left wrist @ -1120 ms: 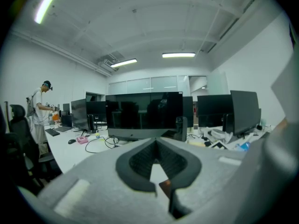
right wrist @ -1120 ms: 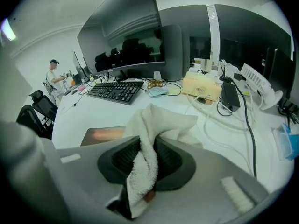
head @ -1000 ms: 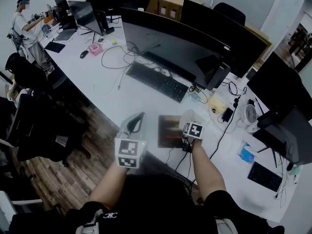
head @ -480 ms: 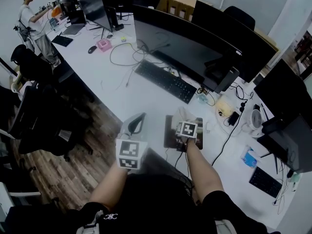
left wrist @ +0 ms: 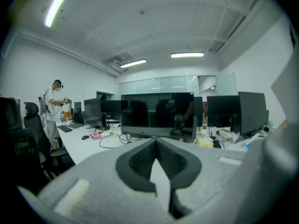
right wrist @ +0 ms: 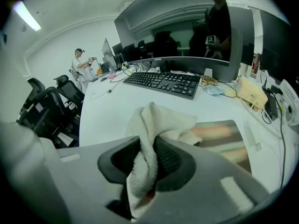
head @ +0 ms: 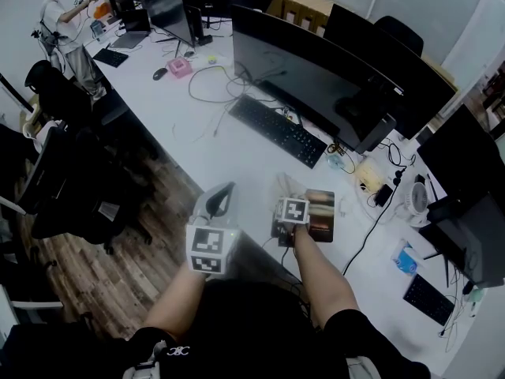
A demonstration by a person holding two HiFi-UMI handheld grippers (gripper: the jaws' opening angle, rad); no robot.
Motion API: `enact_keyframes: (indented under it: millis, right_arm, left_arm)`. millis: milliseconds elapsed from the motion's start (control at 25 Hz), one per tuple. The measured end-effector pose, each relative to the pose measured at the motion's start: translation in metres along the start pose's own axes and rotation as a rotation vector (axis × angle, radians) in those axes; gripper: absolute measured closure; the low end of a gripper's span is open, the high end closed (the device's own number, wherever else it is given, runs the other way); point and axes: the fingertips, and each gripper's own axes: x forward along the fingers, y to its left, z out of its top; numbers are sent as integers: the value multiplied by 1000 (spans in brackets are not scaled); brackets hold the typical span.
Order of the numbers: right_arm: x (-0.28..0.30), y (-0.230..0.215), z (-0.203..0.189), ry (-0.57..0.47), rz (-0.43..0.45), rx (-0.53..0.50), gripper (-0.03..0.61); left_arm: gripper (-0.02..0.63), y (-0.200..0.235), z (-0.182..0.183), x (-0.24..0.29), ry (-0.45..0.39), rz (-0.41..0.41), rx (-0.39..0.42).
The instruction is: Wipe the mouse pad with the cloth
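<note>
While the right gripper [right wrist: 150,148] pinches the white cloth [right wrist: 154,120] between its fingers, the cloth's loose end bunches over the left edge of the mouse pad [right wrist: 224,136]. The pad lies on the white counter [head: 213,144], at about 5 o'clock from the keyboard [head: 278,130]. At the pad's 9 o'clock, near the counter's edge, the left gripper [left wrist: 156,146] hangs with its fingers pressed together on nothing.

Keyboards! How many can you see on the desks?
3. One keyboard lies before the wide monitor, a far keyboard near the standing person, a right keyboard at the lower right. Monitors may hide more.
</note>
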Motion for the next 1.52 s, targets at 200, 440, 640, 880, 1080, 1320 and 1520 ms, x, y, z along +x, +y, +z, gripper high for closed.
enact_keyframes:
  millis: [200,440,640,880,1080,1320,1520]
  right_arm:
    - [-2,12,-5,-29,46,-1,494]
    - [-12,26,-17,-45,106,25,494]
    - [-30,-11,-49,82,-73,18,494]
    - [-21,0,-29,-37,56,43,494]
    - [-35,-45,-46,37,-86,65,494]
    - [-37,-64,-42,-30,-53,117,494]
    - [-47,-95,-47,-33,-119,147,494]
  left_arm:
    - [615,-3,-1,-4,-4,-11,-8]
    - [615,-16,-3,-4,-3,-45,-3]
    - [615,-27,-1,-3,-8,-74,6]
    - [615,-36,2,-2,-10,-90,18]
    - [615,-42,2,0,-11,-104,21]
    - [615,-53,3,4,-13,-134,27]
    - [615,-63,3,9,-14,-161,33]
